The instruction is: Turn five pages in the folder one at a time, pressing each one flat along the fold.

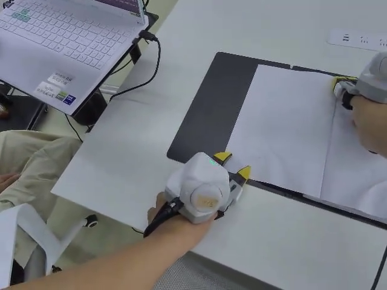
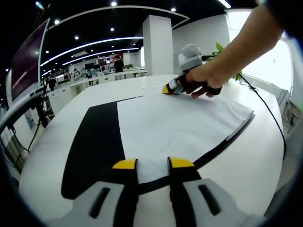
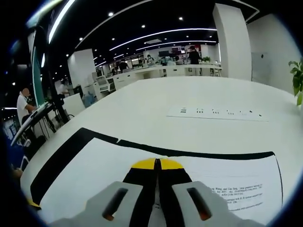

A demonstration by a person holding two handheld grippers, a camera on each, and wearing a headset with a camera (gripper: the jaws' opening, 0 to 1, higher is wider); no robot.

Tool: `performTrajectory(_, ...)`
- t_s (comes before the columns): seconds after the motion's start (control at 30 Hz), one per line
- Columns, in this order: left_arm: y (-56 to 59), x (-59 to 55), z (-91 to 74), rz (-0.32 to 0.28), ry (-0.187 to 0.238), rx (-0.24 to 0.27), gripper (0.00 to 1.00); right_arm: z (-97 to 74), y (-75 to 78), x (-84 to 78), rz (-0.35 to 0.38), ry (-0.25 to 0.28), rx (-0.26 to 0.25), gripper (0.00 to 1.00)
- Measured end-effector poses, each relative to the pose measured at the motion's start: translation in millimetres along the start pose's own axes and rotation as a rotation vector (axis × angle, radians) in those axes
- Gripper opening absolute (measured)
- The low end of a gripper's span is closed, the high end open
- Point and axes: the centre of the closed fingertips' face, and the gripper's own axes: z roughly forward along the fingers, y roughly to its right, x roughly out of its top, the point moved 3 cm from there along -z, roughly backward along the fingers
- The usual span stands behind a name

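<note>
The folder lies open on the white table, its black inside cover [image 1: 208, 112] bare at the left and a white page [image 1: 284, 127] lying flat over it. My left gripper [image 1: 233, 165] sits at the folder's near edge, open, yellow tips [image 2: 125, 164] apart, with the page's edge [image 2: 156, 142] just ahead of them. My right gripper [image 1: 343, 89] is at the far end of the fold, shut, its yellow tips [image 3: 156, 164] down on the paper. A printed page [image 3: 241, 191] lies to the right of the fold. In the left gripper view the right gripper [image 2: 173, 87] shows in a hand at the far side.
A white laptop [image 1: 66, 42] stands at the far left on a stand, its black cable [image 1: 154, 60] trailing onto the table. A white power strip [image 3: 215, 112] lies beyond the folder. The table's near edge [image 1: 121, 211] runs close behind my left gripper.
</note>
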Motion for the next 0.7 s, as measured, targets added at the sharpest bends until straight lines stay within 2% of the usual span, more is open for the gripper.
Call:
performTrajectory(0.3,-0.2,-0.6,0.3,-0.008,-0.002,0.001,0.23,-22.8,-10.5,-11.3,0.02,0.011,0.011,0.0)
performTrajectory(0.47,0.2,-0.8,0.4,-0.008,-0.003,0.001,0.23,-34.6,-8.4,-18.6,0.036,0.02,0.016,0.0)
performTrajectory(0.57,0.6,-0.3,-0.2,-0.009,-0.002,0.001,0.23,-52.0,-18.1,-20.8,0.03,0.02,0.024,0.0)
performTrajectory(0.7,0.7,-0.5,0.0,-0.009,-0.004,0.002,0.23,-66.1,-25.2,-23.9,0.033,0.022,0.028,0.0)
